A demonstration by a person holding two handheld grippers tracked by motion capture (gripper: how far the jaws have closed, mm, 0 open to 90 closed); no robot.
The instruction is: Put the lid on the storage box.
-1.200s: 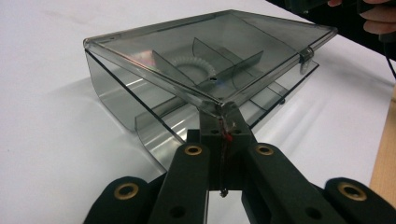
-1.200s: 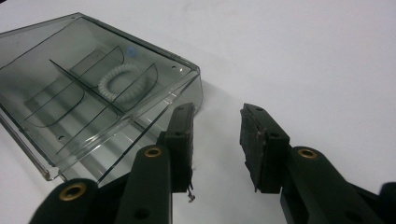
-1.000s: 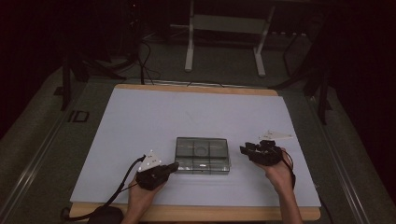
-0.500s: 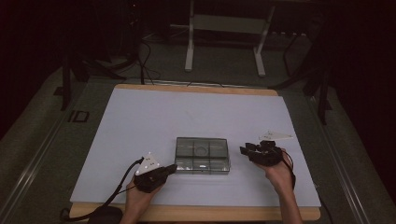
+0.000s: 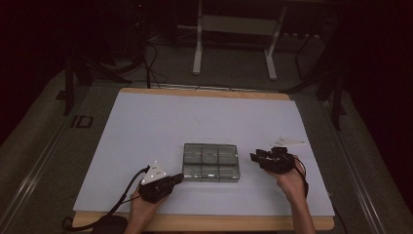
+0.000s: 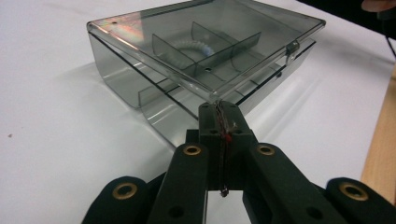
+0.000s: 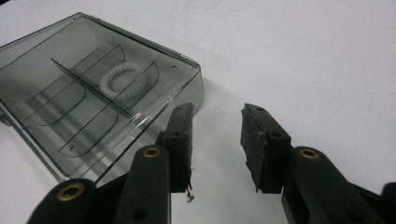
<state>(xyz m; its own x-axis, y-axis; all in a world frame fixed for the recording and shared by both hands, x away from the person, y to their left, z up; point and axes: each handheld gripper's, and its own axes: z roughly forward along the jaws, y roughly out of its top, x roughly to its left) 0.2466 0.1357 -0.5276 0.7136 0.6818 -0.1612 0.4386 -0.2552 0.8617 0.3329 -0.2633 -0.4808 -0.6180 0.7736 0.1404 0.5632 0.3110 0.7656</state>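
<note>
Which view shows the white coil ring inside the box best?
The right gripper view: the ring lies clear and whole under the closed lid of the box, in a middle compartment. The left gripper view shows part of it behind a divider. In the high view it is a faint circle.

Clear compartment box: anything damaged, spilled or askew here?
Nothing stands out. The clear box sits flat and square on the white mat, lid down, a white coiled ring inside one compartment. The left gripper is shut at its near corner; the right gripper is open beside it.
</note>
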